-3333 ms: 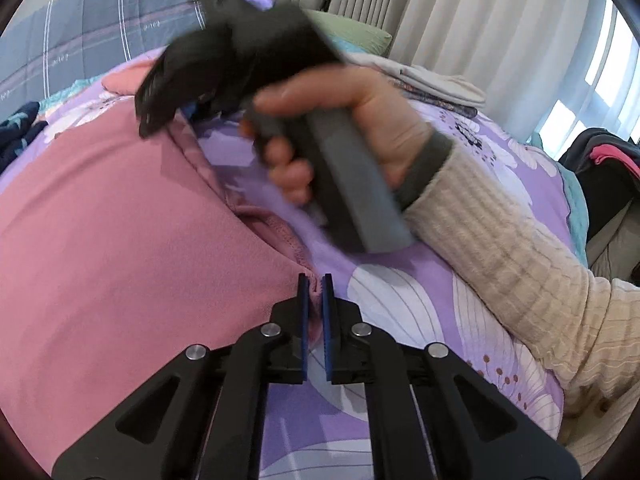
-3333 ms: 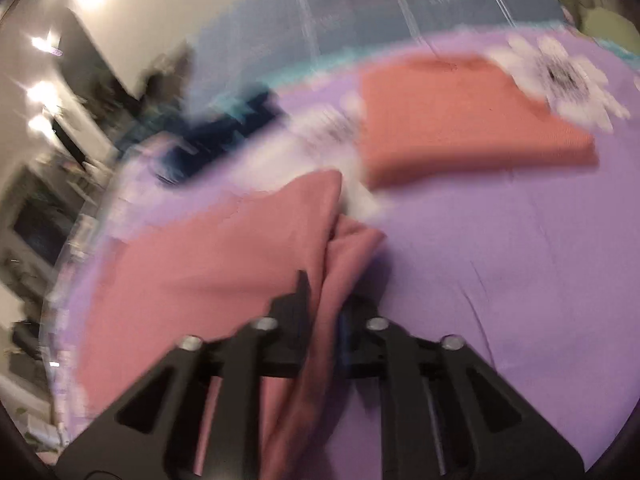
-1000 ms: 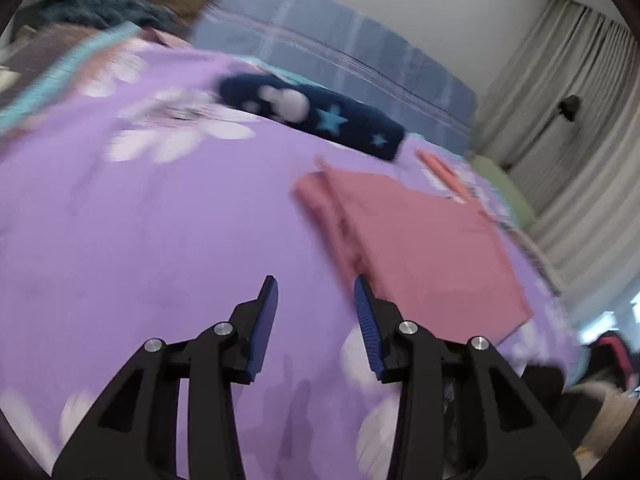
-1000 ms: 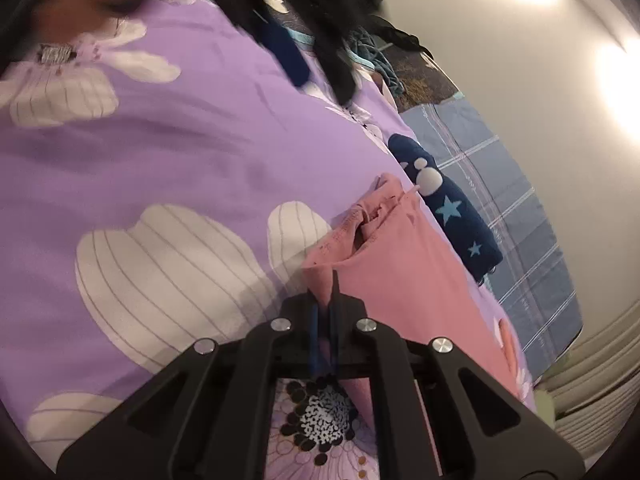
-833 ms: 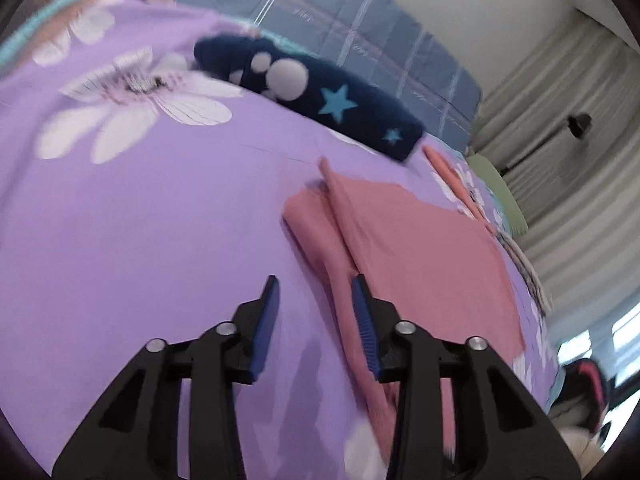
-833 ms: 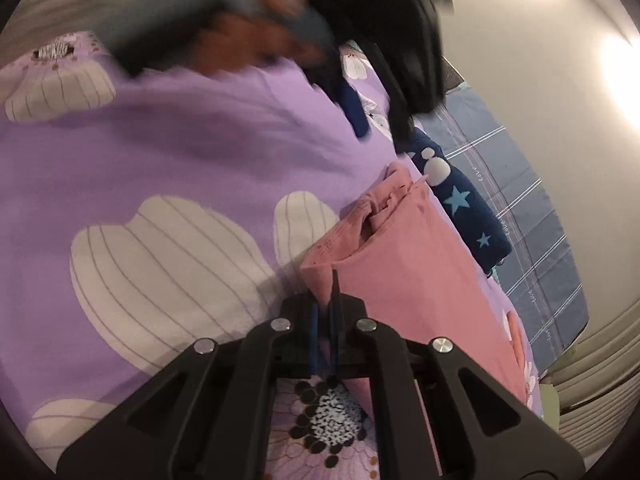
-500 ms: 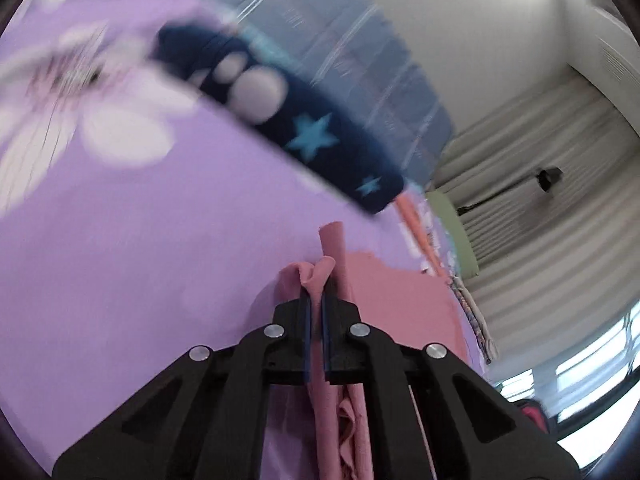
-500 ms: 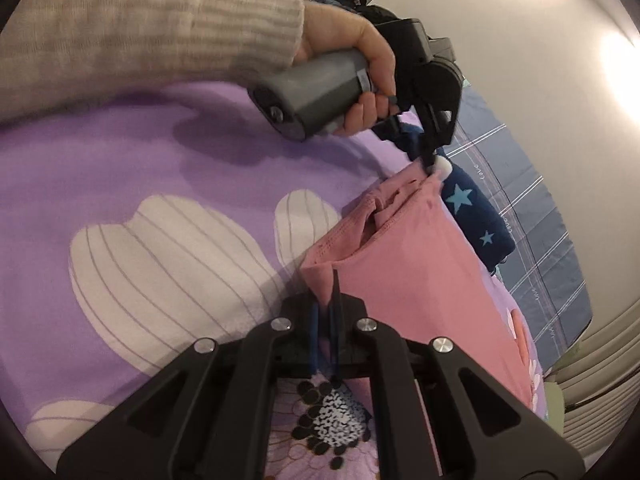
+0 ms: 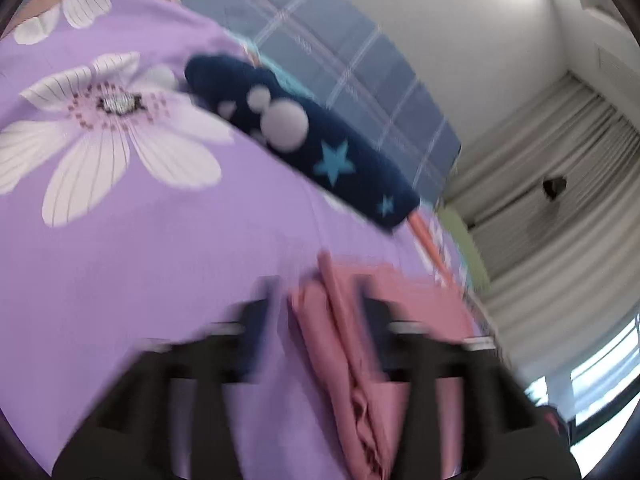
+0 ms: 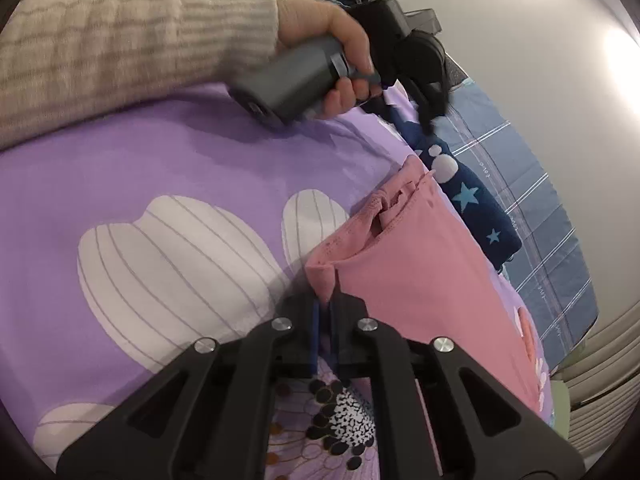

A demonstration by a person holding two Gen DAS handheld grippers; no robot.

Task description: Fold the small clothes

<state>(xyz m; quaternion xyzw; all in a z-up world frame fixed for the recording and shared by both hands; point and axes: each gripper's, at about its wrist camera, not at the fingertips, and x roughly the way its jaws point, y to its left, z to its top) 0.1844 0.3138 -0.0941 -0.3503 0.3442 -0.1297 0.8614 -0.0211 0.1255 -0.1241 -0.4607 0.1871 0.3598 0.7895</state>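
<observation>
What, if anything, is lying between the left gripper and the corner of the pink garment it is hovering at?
Nothing visible stands in the way. The left gripper, its jaws just opened, straddles the bunched corner of the pink garment with no other cloth between. The navy star-patterned garment lies farther back on the purple bedspread, apart from the pink one.

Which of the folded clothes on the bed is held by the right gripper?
The pink garment: the right gripper is shut on its corner. The navy garment with stars lies beyond it, untouched.

No legible text, label, brand, number or sign appears in either view. The blue plaid sheet (image 10: 532, 200) carries small white marks along its stripes; they are too small to read.
</observation>
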